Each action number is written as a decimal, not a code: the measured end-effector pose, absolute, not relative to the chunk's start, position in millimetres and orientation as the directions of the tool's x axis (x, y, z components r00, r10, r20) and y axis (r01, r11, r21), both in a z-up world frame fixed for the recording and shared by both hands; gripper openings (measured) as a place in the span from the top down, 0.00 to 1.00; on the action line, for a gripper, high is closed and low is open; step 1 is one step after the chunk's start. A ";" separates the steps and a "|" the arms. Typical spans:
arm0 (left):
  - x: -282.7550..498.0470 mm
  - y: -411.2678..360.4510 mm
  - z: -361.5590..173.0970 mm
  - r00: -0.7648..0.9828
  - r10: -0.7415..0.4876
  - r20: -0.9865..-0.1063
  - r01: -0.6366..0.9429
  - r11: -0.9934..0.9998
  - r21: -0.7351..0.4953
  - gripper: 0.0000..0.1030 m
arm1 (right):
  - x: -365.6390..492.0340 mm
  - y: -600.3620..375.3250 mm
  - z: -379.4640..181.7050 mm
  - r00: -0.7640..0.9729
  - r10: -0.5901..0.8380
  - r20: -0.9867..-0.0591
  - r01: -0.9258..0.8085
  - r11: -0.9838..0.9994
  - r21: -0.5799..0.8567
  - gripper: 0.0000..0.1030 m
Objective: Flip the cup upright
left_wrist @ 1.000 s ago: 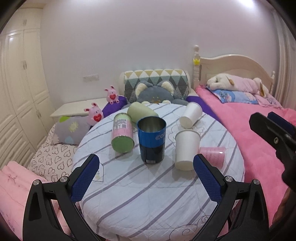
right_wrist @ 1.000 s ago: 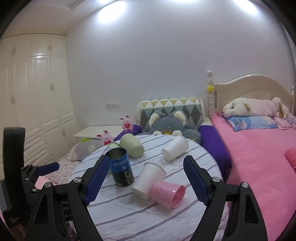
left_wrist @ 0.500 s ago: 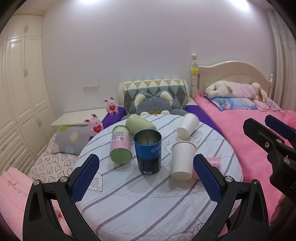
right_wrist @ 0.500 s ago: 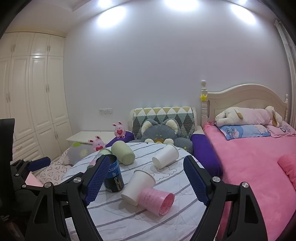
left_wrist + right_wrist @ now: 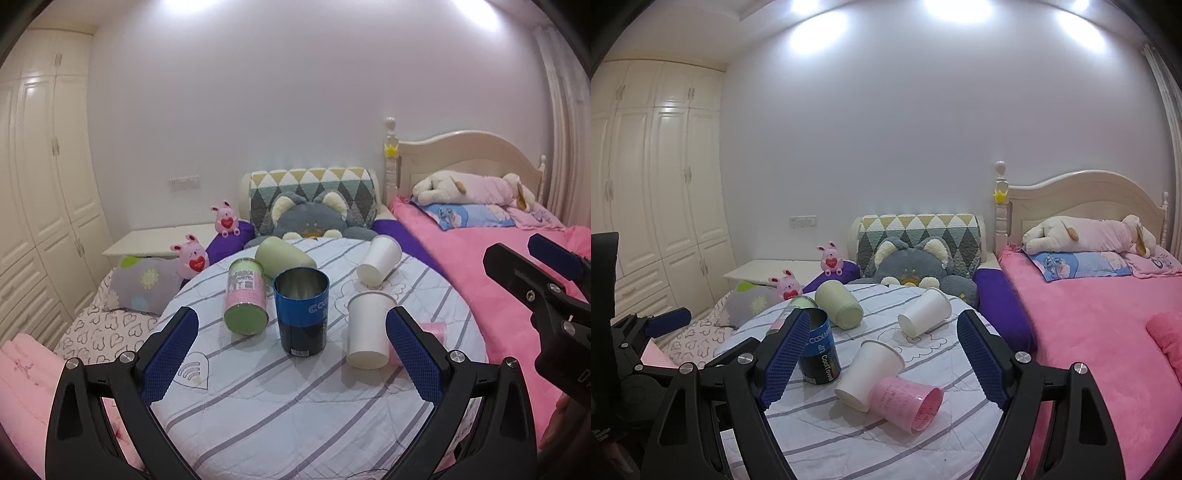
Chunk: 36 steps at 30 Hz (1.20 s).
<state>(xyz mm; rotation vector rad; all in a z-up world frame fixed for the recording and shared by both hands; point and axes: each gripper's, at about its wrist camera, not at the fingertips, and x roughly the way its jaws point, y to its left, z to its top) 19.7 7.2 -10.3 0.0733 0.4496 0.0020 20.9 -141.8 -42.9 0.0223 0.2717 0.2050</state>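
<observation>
Both the left tongs (image 5: 288,354) and the right tongs (image 5: 882,356) are spread wide, holding nothing. At lower centre of the right view, a pink cup (image 5: 908,404) lies sideways on the striped counter (image 5: 827,435), touching a white cup (image 5: 868,373).

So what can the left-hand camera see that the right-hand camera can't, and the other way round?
Only the left camera shows the whole pink-labelled can lying on its side and the shiny inside of the standing blue cup. Only the right camera shows the whole pink cup, tipped over with its mouth facing the camera; in the left view it is mostly hidden behind a white cup. Both show the round striped table, the green cup, the far white cup on its side, and both grippers open.
</observation>
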 end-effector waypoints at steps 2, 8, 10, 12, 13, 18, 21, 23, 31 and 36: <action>18.8 8.4 -10.0 0.905 0.011 -0.425 0.017 0.998 0.062 0.00 | 18.8 -139.7 -42.3 0.946 0.200 -0.255 -0.196 0.980 0.042 0.19; 19.0 13.7 -11.1 0.908 0.007 -0.418 0.009 0.999 0.036 0.00 | 10.3 -134.7 -40.4 0.959 0.186 -0.214 -0.187 0.982 0.017 0.19; 19.2 15.4 -11.1 0.909 0.007 -0.417 0.007 1.000 0.031 0.00 | 11.6 -133.3 -39.7 0.959 0.188 -0.212 -0.189 0.982 0.014 0.19; 19.7 16.2 -11.4 0.908 0.006 -0.419 0.008 1.000 0.030 0.00 | 12.1 -131.7 -39.5 0.960 0.186 -0.211 -0.189 0.982 0.008 0.19; 19.6 16.0 -11.5 0.908 0.006 -0.420 0.008 0.999 0.031 0.00 | 12.4 -130.5 -39.6 0.959 0.186 -0.213 -0.190 0.982 0.005 0.19; 20.8 16.2 -13.4 0.907 0.013 -0.421 0.005 0.999 0.041 0.00 | 14.7 -127.6 -40.2 0.956 0.193 -0.221 -0.197 0.980 0.001 0.19; 20.9 16.7 -13.9 0.906 0.015 -0.422 0.003 0.999 0.041 0.00 | 16.2 -126.3 -40.6 0.954 0.195 -0.227 -0.200 0.980 -0.001 0.19; 20.8 18.2 -14.8 0.907 0.016 -0.421 0.001 0.999 0.041 0.00 | 16.3 -125.7 -39.9 0.954 0.194 -0.227 -0.199 0.980 -0.003 0.19; 21.3 19.2 -15.6 0.906 0.018 -0.423 0.000 0.999 0.043 0.00 | 16.4 -124.5 -40.4 0.952 0.195 -0.235 -0.202 0.979 -0.004 0.19; 22.0 19.3 -16.9 0.904 0.018 -0.426 0.000 0.999 0.042 0.00 | 18.5 -122.0 -41.0 0.949 0.196 -0.246 -0.203 0.979 -0.006 0.19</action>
